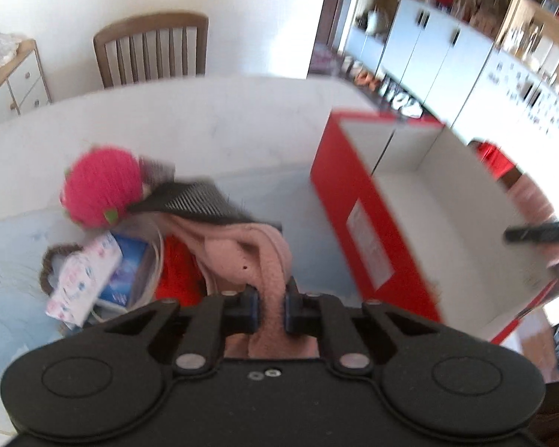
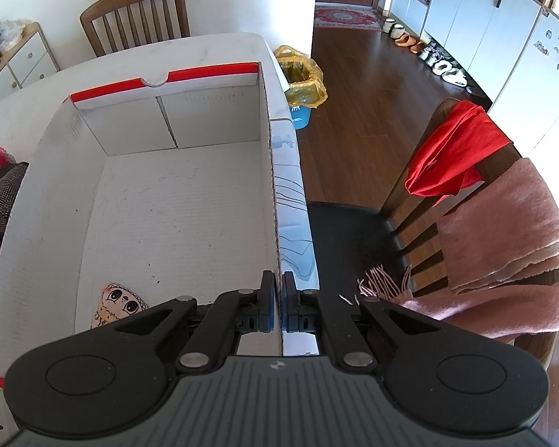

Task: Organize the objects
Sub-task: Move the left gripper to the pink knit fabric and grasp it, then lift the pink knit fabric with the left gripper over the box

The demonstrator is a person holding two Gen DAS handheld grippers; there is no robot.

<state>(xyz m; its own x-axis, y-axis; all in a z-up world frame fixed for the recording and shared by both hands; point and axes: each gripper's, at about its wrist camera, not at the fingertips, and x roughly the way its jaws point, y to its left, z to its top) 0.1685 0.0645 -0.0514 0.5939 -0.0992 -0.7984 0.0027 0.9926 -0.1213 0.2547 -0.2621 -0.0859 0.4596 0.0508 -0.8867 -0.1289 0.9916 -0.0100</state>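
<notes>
Left gripper (image 1: pixel 271 307): pink scarf (image 1: pixel 268 260) is being pinched; lifting clear of the pile is advised.
Right gripper (image 2: pixel 280 307): box (image 2: pixel 37 201) wall is being clamped, steadied.

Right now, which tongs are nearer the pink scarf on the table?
Left. The left tongs are shut on the pink scarf; the right tongs clamp the red box wall, away from it.
</notes>
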